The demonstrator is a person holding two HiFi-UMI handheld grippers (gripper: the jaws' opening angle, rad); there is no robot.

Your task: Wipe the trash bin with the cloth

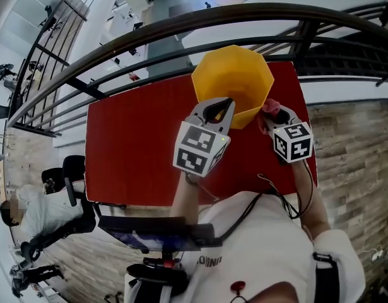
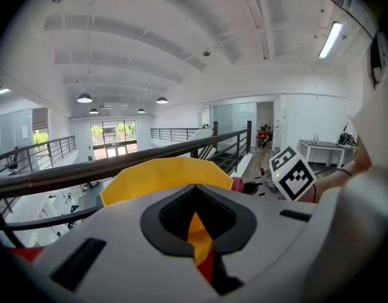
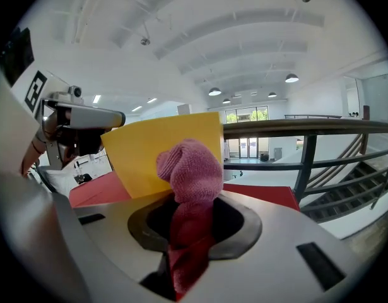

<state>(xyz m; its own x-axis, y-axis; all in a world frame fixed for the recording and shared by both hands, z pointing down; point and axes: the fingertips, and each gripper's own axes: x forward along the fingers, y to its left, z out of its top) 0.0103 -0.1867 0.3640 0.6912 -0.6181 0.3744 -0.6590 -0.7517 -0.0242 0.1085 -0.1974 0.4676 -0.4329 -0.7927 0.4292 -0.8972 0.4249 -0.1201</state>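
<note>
The left hand-held gripper (image 1: 223, 104) is clamped shut on the near rim of the yellow, many-sided plastic trash bin (image 1: 235, 74). In the left gripper view a thin strip of the bin's yellow wall shows pinched between the closed jaws. The rest of the rim rises just beyond them.

The right hand-held gripper (image 1: 274, 113) holds a pink knitted cloth (image 3: 190, 169). Its jaws are closed on the lower folds, and a rounded bunch of cloth sticks out past the tips. In the right gripper view that bunch stands directly in front of the bin's flat yellow outer wall. In the head view it sits at the bin's right side, just below the rim. Whether the cloth actually presses on the wall cannot be made out.

The bin stands upright and open at the far edge of a red rectangular table (image 1: 137, 137), close to a dark curved metal railing (image 1: 181, 24) that runs behind it. The two grippers flank the bin's near side, left at the front rim and right at the right wall. Each carries its cube with black-and-white square markers, facing up toward the head camera.
</note>
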